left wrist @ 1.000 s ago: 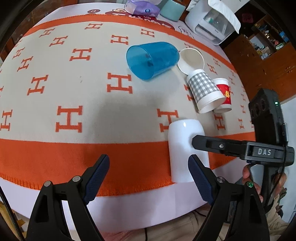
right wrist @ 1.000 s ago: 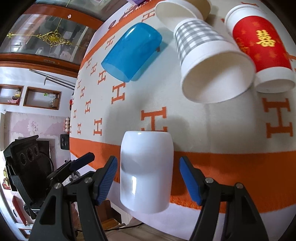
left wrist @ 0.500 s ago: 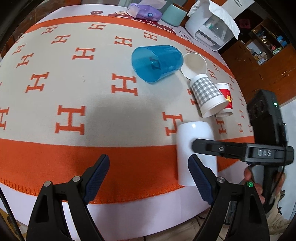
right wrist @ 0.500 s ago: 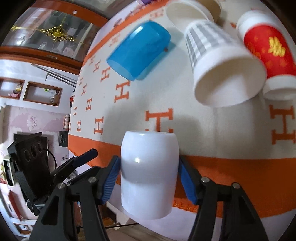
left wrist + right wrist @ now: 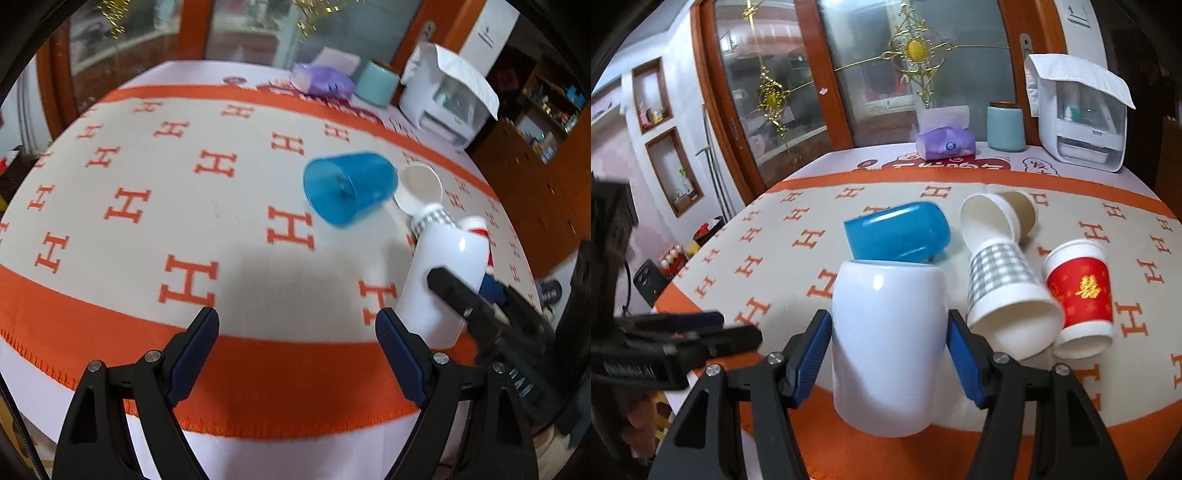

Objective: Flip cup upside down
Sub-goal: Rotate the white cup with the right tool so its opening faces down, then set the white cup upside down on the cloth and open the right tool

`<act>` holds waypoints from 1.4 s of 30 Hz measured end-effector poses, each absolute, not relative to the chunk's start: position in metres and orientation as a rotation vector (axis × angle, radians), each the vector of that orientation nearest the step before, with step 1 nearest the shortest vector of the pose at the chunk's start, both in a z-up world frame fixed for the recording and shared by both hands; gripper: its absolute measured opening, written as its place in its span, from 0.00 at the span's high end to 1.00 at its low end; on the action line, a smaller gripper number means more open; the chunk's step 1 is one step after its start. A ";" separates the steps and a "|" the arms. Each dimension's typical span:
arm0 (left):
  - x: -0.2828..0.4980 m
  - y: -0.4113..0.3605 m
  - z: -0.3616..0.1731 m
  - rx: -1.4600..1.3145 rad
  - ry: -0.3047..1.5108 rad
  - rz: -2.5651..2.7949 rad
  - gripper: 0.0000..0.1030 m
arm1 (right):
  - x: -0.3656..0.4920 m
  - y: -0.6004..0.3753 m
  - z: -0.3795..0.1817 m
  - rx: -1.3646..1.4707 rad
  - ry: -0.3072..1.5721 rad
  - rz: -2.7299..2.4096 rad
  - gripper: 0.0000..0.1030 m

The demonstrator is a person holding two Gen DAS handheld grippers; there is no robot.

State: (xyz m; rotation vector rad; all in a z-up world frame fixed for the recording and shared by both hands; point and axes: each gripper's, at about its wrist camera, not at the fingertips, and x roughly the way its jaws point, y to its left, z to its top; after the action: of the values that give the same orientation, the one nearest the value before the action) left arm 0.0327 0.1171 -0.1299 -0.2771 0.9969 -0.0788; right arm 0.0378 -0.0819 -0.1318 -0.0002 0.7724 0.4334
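A plain white cup (image 5: 888,343) is clamped between the blue pads of my right gripper (image 5: 889,354), lifted off the orange-and-cream cloth and tilted. In the left wrist view the same white cup (image 5: 441,280) hangs at the right, held by the black right gripper (image 5: 476,299). My left gripper (image 5: 297,358) is open and empty over the orange border at the table's near edge, left of the cup.
A blue plastic cup (image 5: 897,230) lies on its side behind the white one. A grey-checked paper cup (image 5: 1008,295), a red paper cup (image 5: 1078,295) and a white paper cup (image 5: 988,218) lie to the right. A tissue pack (image 5: 943,144), teal canister (image 5: 1004,127) and white appliance (image 5: 1082,118) stand at the back.
My right gripper closed on the white cup, lifted it off the cloth and swung up to a level view. The left gripper stayed open and tilted up and away.
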 end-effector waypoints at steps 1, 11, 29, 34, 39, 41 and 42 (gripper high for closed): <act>0.032 0.117 -0.131 -0.281 0.987 -0.072 0.17 | 0.033 -0.083 -0.132 0.000 0.750 0.443 0.39; 0.018 0.107 -0.132 -0.250 0.906 -0.056 0.17 | -0.006 -0.073 -0.140 -0.123 0.688 0.470 0.39; 0.007 0.106 -0.142 -0.239 0.938 0.022 0.02 | -0.026 -0.086 -0.140 -0.037 0.699 0.463 0.25; 0.004 0.102 -0.141 -0.229 0.936 0.024 0.02 | -0.035 -0.094 -0.132 -0.041 0.677 0.450 0.25; -0.001 0.097 -0.135 -0.204 0.923 0.027 0.01 | -0.043 -0.104 -0.117 -0.004 0.664 0.443 0.25; -0.004 0.095 -0.130 -0.196 0.913 0.030 0.01 | -0.044 -0.109 -0.110 0.021 0.659 0.445 0.25; -0.006 0.093 -0.126 -0.190 0.904 0.031 0.01 | -0.045 -0.111 -0.105 0.031 0.653 0.442 0.25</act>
State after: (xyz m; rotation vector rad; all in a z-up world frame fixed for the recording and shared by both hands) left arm -0.0056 0.0932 -0.1264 -0.1899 0.9044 0.0312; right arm -0.0451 -0.1114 -0.1046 0.0310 0.6526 0.4417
